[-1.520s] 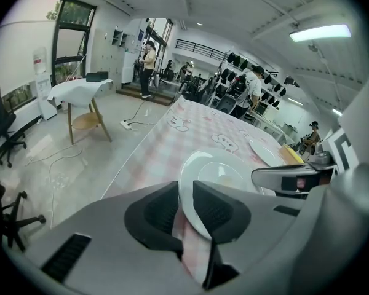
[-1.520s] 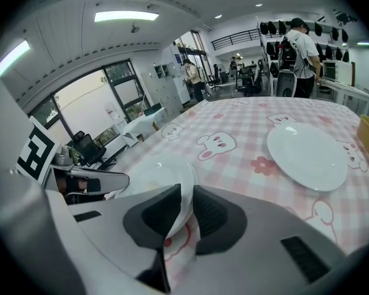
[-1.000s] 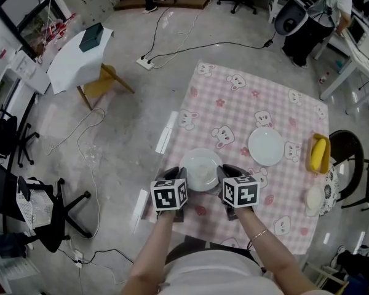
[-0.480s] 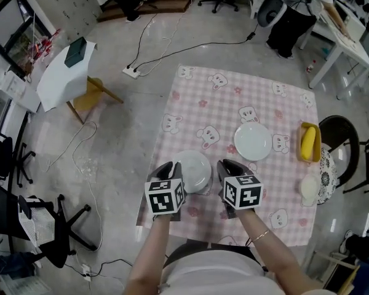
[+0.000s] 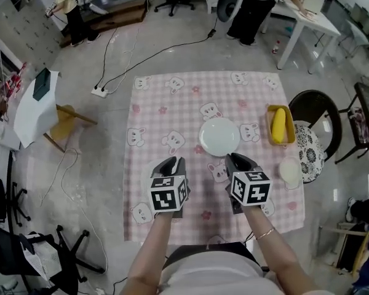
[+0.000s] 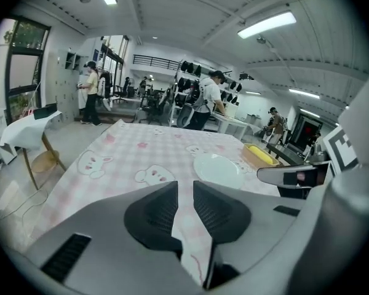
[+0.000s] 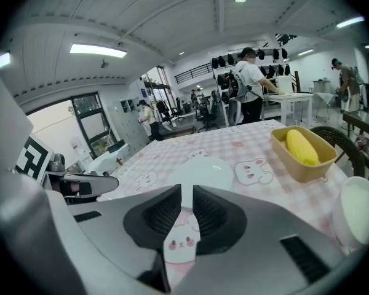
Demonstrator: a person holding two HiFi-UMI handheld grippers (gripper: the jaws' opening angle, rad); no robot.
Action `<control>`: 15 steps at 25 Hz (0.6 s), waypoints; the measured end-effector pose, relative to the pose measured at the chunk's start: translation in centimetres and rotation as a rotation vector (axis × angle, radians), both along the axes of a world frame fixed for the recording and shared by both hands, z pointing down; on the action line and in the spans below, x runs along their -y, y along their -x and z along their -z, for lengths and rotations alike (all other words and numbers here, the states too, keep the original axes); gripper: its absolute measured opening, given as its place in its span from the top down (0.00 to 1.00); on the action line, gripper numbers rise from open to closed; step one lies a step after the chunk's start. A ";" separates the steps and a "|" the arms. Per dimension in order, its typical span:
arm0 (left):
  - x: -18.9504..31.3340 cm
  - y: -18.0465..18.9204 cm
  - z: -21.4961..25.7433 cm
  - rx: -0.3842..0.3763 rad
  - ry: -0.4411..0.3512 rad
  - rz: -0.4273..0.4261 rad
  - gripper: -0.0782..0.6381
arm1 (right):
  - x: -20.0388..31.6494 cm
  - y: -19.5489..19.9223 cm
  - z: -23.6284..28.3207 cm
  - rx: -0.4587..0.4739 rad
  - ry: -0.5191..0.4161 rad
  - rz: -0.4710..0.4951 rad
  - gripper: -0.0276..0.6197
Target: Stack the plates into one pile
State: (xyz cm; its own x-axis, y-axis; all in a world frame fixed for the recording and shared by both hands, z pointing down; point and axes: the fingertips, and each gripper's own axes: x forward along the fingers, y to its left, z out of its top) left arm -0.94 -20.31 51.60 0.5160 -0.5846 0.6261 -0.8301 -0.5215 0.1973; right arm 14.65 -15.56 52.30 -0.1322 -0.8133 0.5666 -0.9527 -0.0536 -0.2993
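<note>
White plate (image 5: 219,136) lies just ahead; left gripper (image 5: 171,163) a little apart, empty; right gripper (image 5: 237,160) has just been closing, still a little apart, empty.

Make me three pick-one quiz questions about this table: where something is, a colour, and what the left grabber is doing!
1. In the head view, the yellow tray lies where from the white plate? A left B right C on top
2. The tablecloth is: A blue B green C pink checked
3. The left gripper is: A open, empty B holding the plate C holding the tray
Answers: B, the tray sits nearer the tablecloth's right edge; C, pink and white checks show all over; A, only cloth shows between its parted jaws.
</note>
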 end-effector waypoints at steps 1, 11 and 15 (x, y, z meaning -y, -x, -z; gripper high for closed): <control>0.0 -1.1 -0.1 0.002 -0.001 -0.021 0.77 | -0.3 -1.1 0.0 -0.005 -0.002 -0.018 0.86; 1.7 -8.1 -1.7 0.030 0.000 -0.112 0.76 | -0.5 -6.7 -0.9 -0.017 0.004 -0.079 0.86; 3.2 -9.7 -2.5 0.043 0.010 -0.106 0.73 | 0.3 -7.5 -1.4 -0.027 0.008 -0.061 0.86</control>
